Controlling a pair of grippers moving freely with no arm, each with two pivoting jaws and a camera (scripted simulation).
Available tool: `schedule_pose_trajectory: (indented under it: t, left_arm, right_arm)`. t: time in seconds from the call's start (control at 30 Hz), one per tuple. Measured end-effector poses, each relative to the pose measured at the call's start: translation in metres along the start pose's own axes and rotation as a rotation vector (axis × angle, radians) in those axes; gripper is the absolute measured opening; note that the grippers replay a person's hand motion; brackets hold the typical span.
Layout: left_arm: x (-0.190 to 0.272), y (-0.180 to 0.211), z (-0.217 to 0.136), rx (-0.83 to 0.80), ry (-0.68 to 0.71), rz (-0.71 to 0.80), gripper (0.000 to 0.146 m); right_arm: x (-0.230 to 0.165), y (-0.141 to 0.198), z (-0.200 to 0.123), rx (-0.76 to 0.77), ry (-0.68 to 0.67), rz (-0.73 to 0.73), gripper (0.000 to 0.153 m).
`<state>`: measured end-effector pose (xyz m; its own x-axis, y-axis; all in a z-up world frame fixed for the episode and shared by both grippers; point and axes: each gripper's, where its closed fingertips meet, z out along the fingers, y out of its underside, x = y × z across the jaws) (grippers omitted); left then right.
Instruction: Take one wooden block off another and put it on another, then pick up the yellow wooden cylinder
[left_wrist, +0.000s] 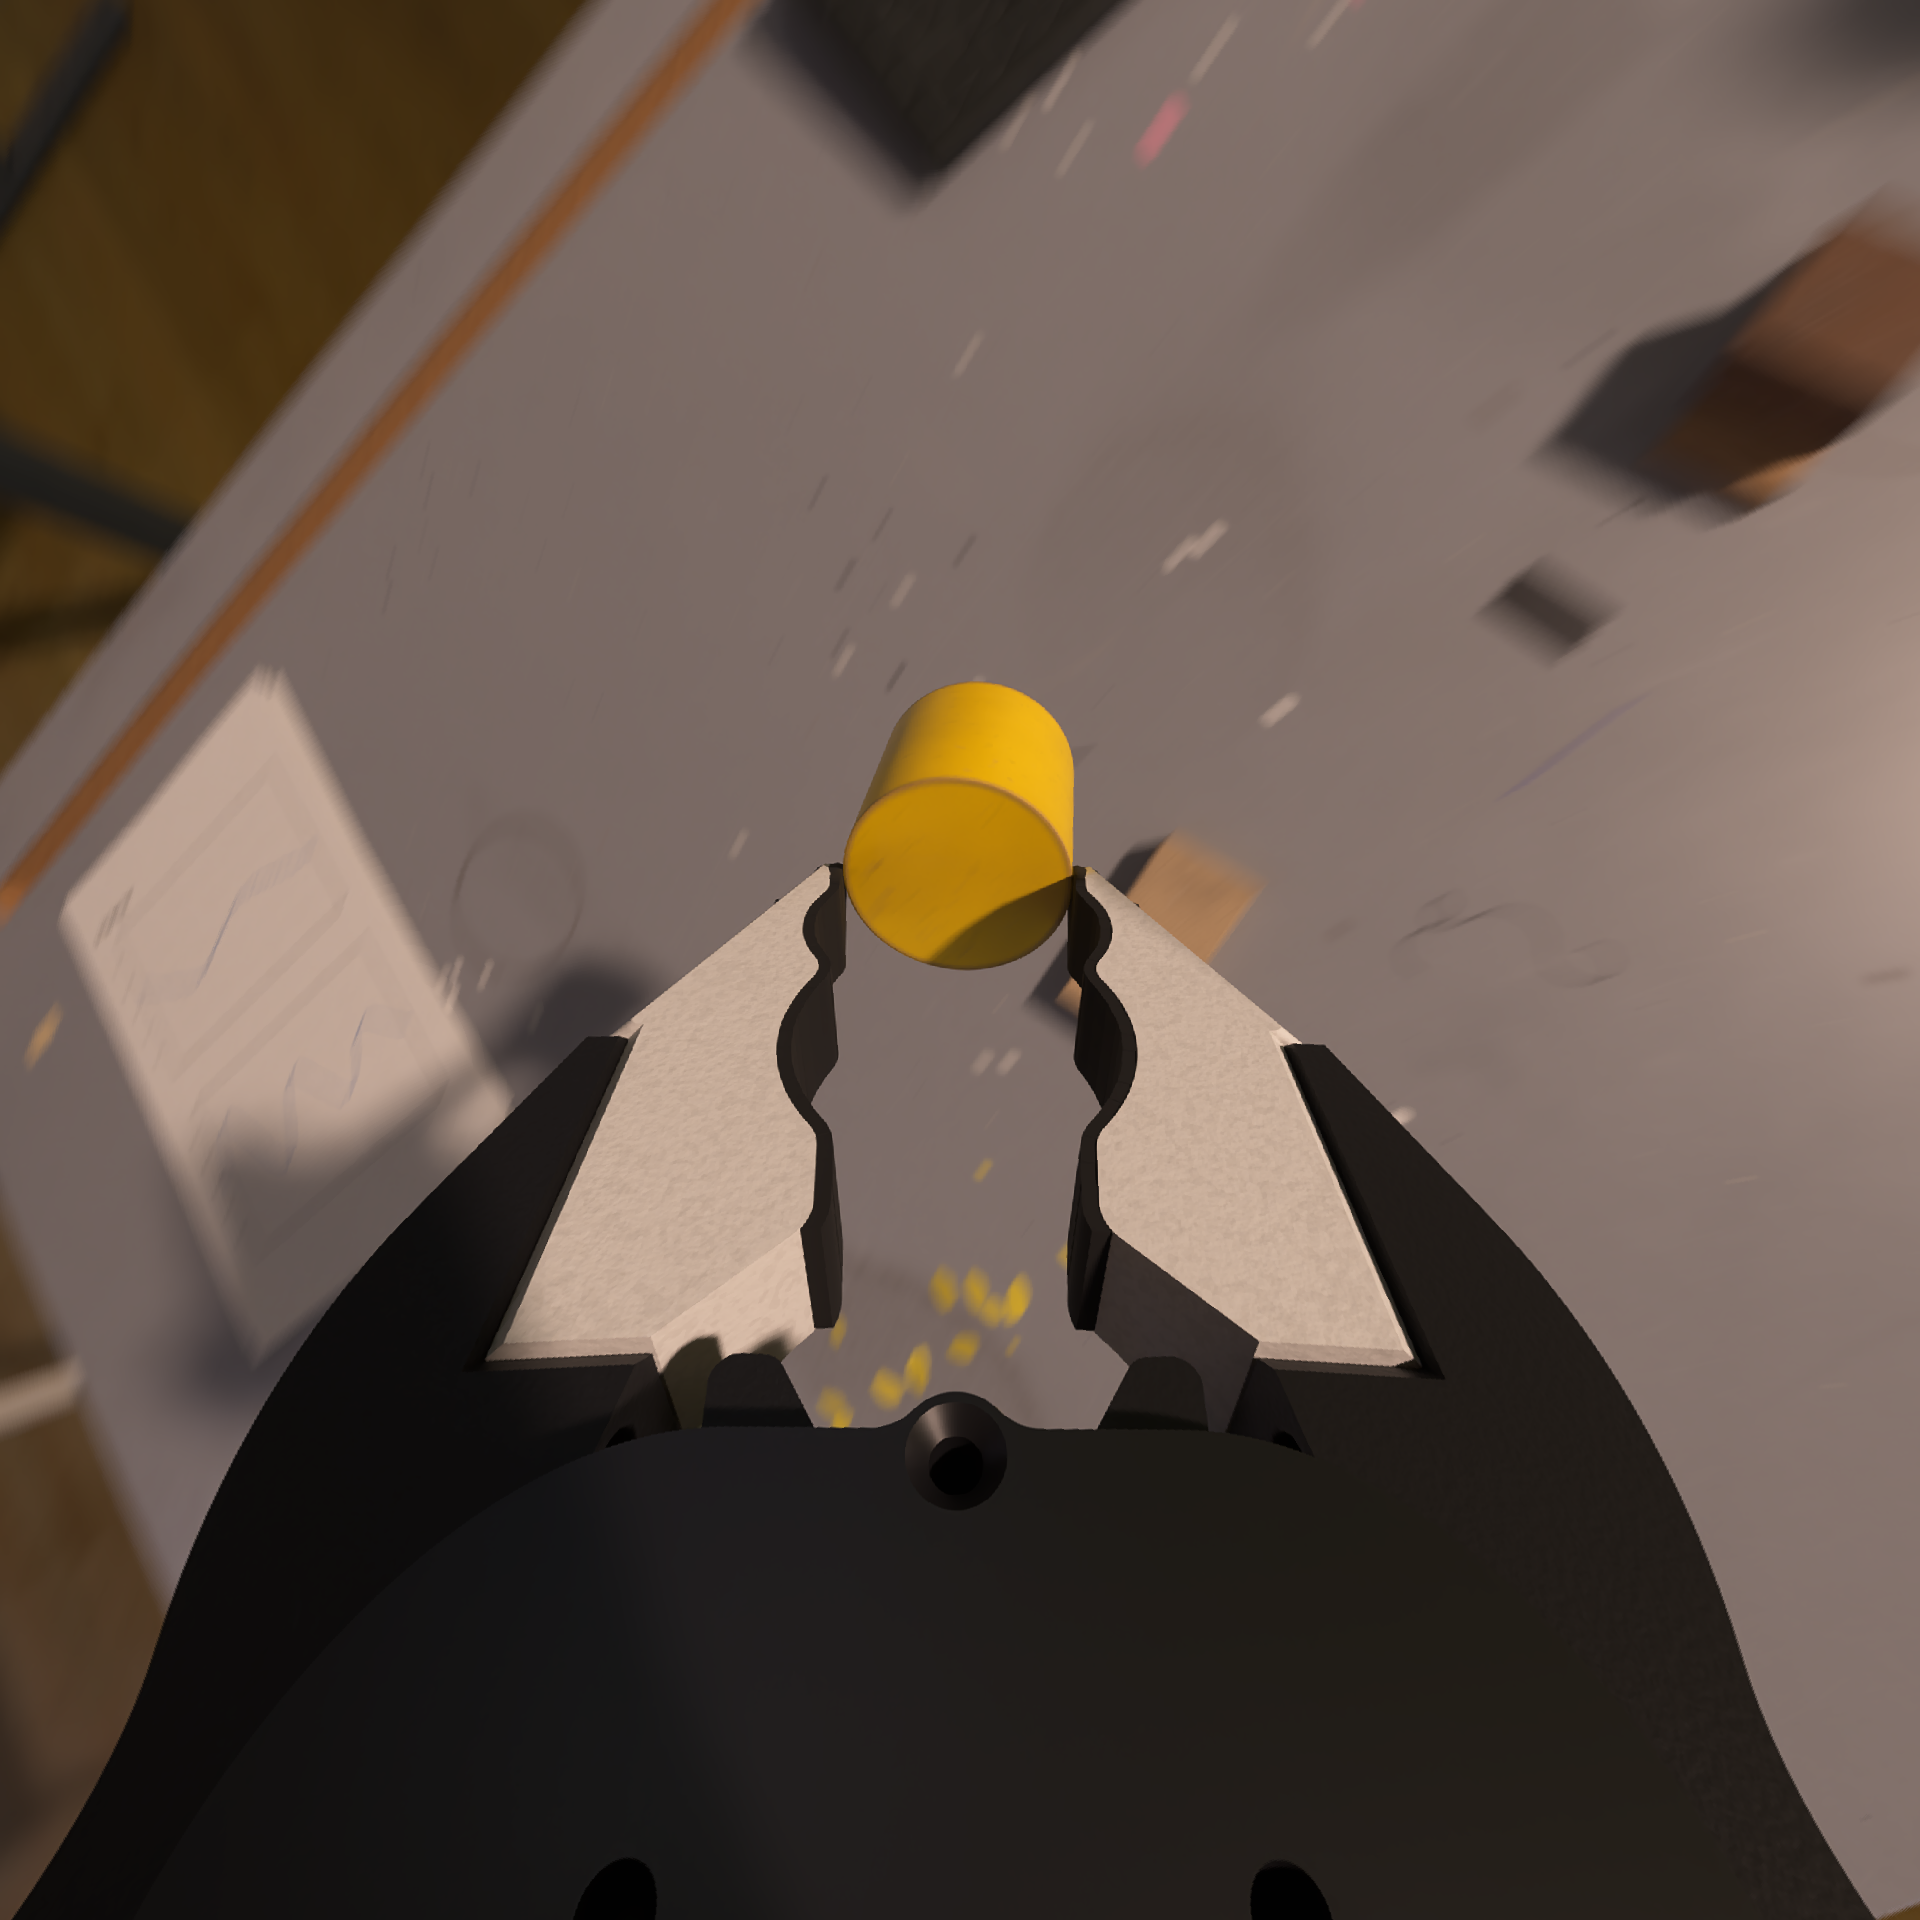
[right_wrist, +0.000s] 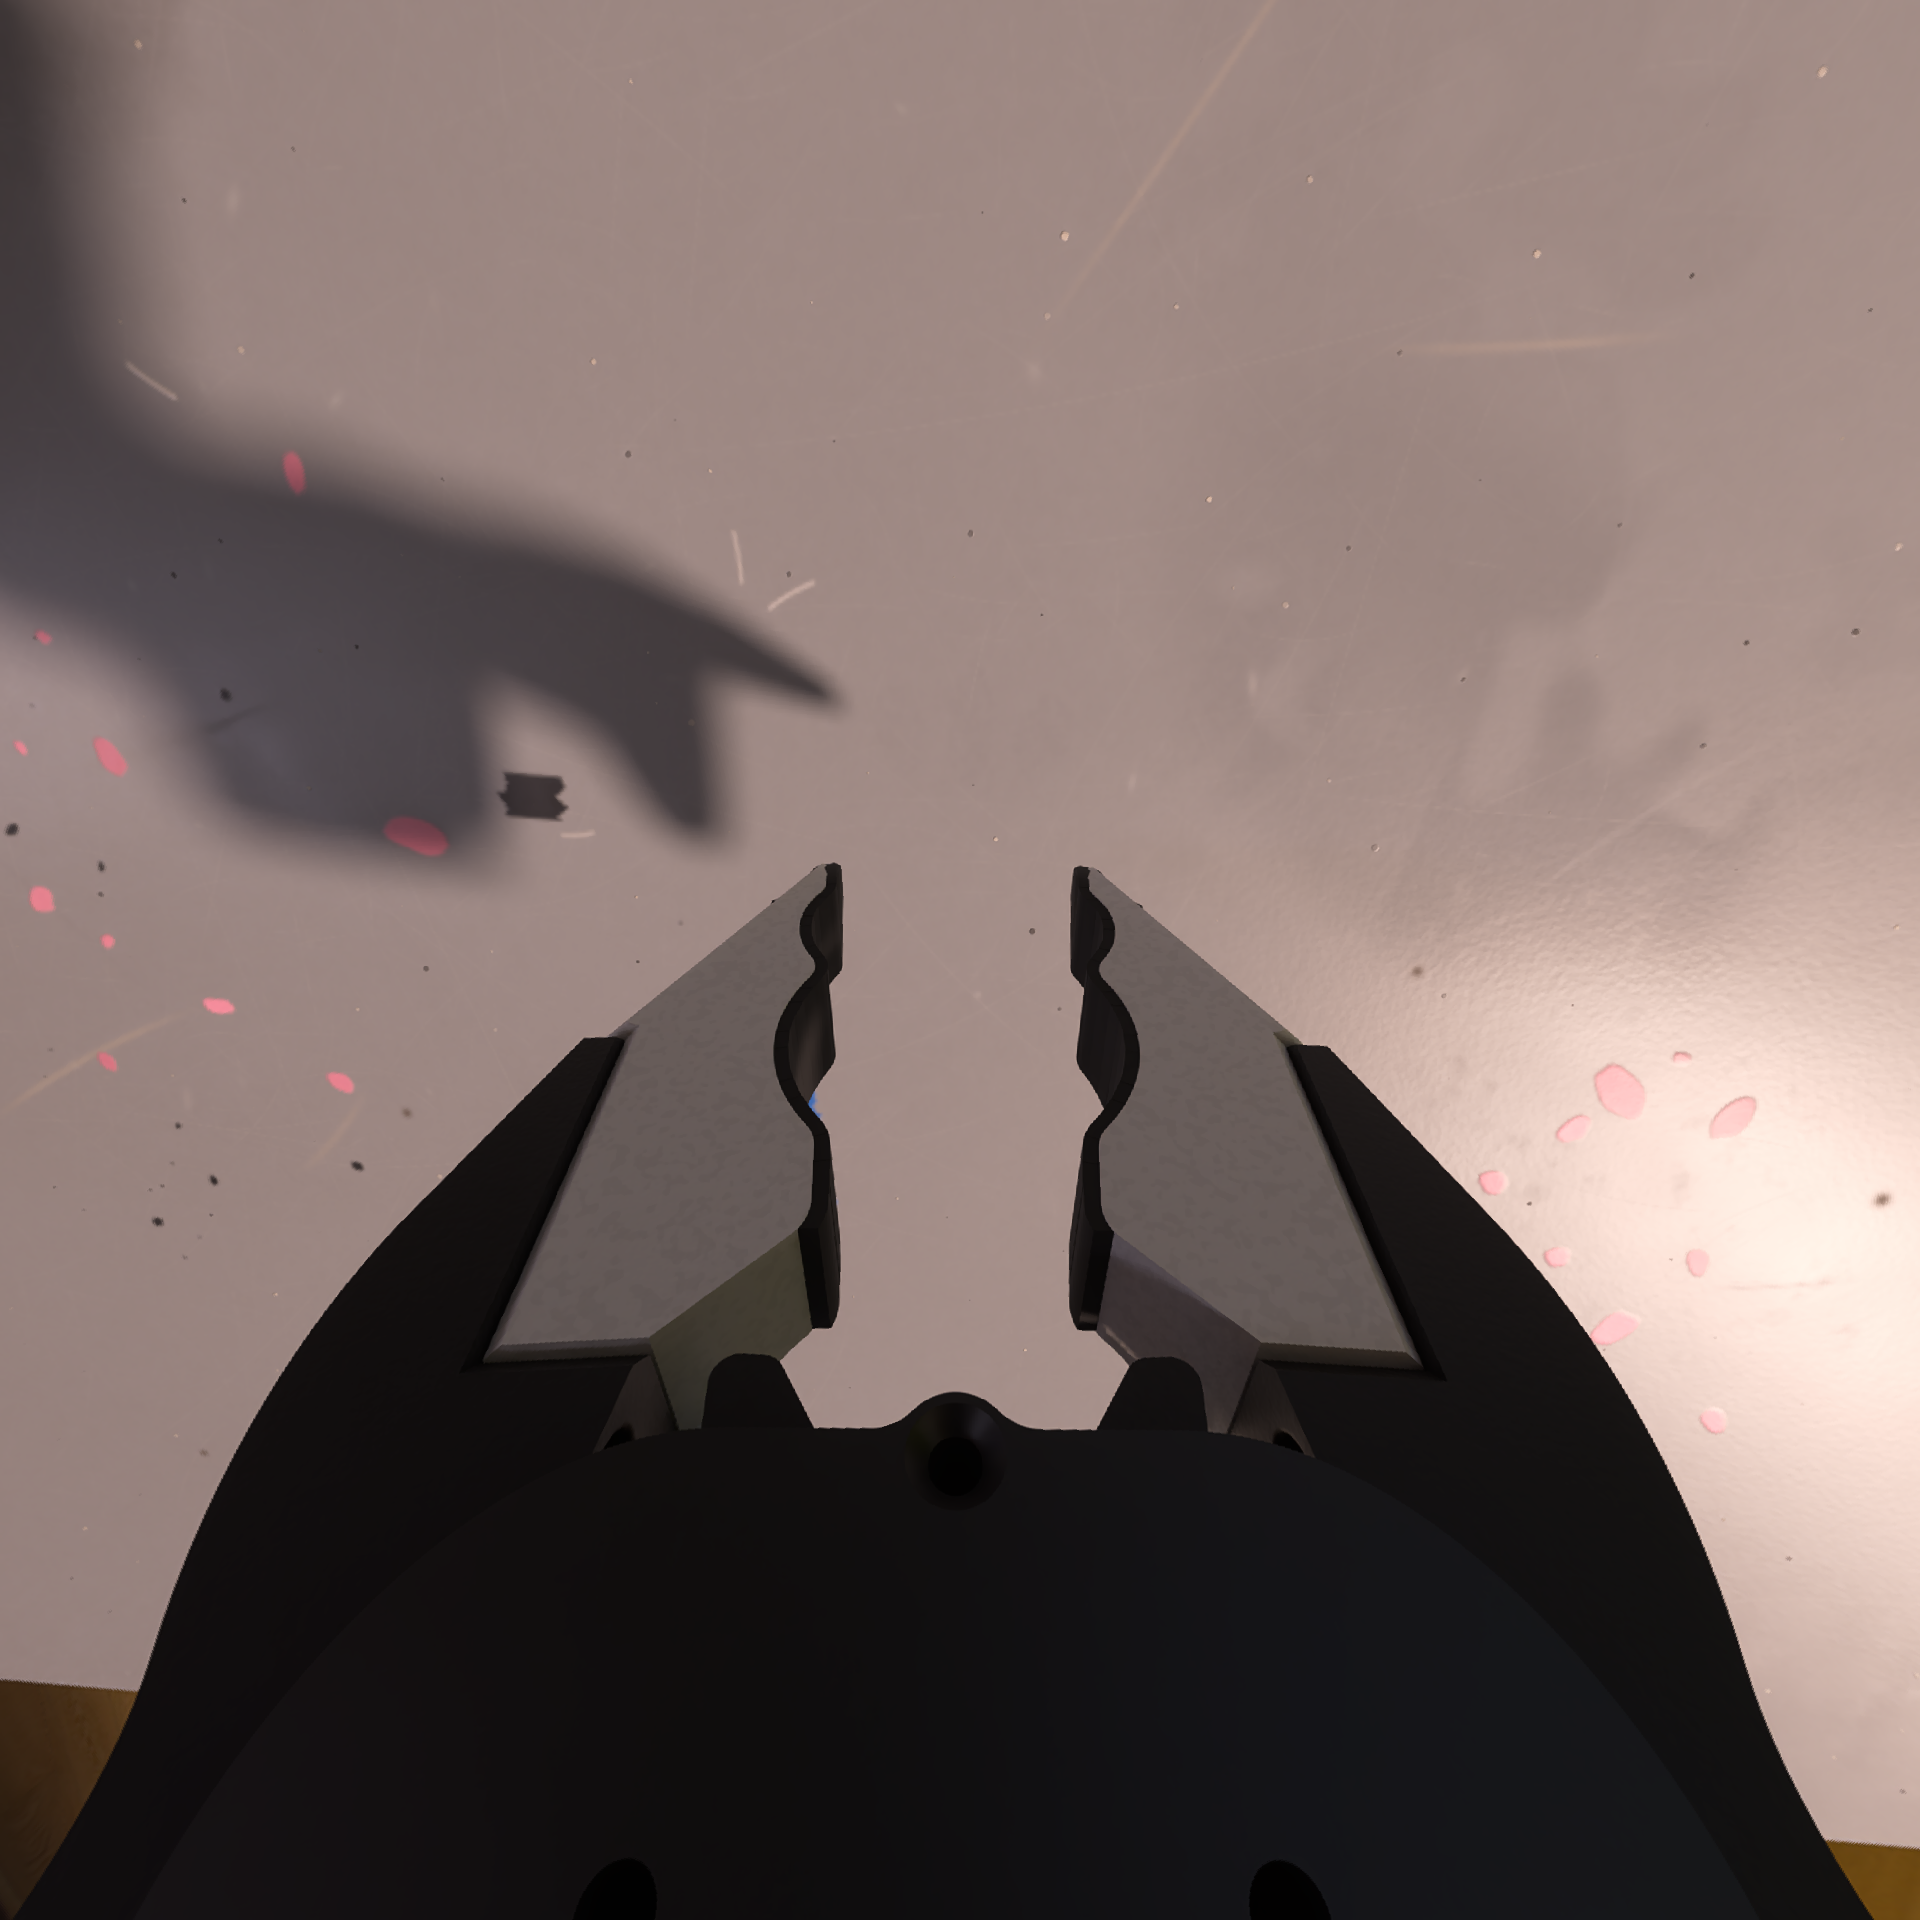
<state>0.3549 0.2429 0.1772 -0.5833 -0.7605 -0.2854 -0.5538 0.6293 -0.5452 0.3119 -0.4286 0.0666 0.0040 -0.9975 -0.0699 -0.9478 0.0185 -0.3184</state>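
Observation:
The yellow wooden cylinder (left_wrist: 961, 831) sits sharp between the tips of my left gripper (left_wrist: 956, 883), which is shut on it and holds it above the blurred grey table (left_wrist: 727, 468). A light wooden block (left_wrist: 1195, 894) lies on the table below, partly hidden behind the right finger. A darker wooden block (left_wrist: 1808, 364) stands far off at the upper right. My right gripper (right_wrist: 956, 883) is open and empty over the bare table (right_wrist: 1143, 416); no block shows in its view.
A white sheet of paper (left_wrist: 249, 997) lies near the table's left edge (left_wrist: 468, 312), with wooden floor beyond. A dark flat object (left_wrist: 935, 73) is at the top. A gripper's shadow (right_wrist: 416, 665) and a small dark scrap (right_wrist: 533, 797) lie left of the right gripper.

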Motion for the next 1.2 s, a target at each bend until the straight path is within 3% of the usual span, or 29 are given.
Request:
schedule_pose_trajectory:
  t: [0.07, 0.13, 0.3, 0.4, 0.6, 1.2]
  left_arm:
    - [0.042, -0.042, -0.012, 0.137, 0.119, 0.057, 0.043]
    - [0.091, -0.07, -0.01, 0.16, 0.235, 0.158, 0.043]
    - [0.183, -0.107, 0.042, 0.055, 0.284, 0.481, 0.043]
    - [0.216, -0.114, 0.076, -0.018, 0.33, 0.569, 0.043]
    - [0.234, -0.117, 0.114, -0.108, 0.355, 0.598, 0.043]
    - [0.254, -0.128, 0.116, 0.006, 0.469, 0.582, 0.043]
  right_arm:
    - [-0.001, 0.0, 0.0, -0.003, -0.002, -0.002, 0.044]
    - [-0.002, 0.0, 0.001, -0.005, -0.007, -0.007, 0.044]
    - [-0.004, 0.002, 0.005, -0.021, -0.029, -0.02, 0.044]
    - [-0.005, 0.004, 0.007, -0.033, -0.042, -0.022, 0.044]
    - [-0.006, 0.006, 0.01, -0.043, -0.066, -0.017, 0.044]
    - [-0.007, 0.014, 0.014, -0.079, -0.102, -0.007, 0.044]
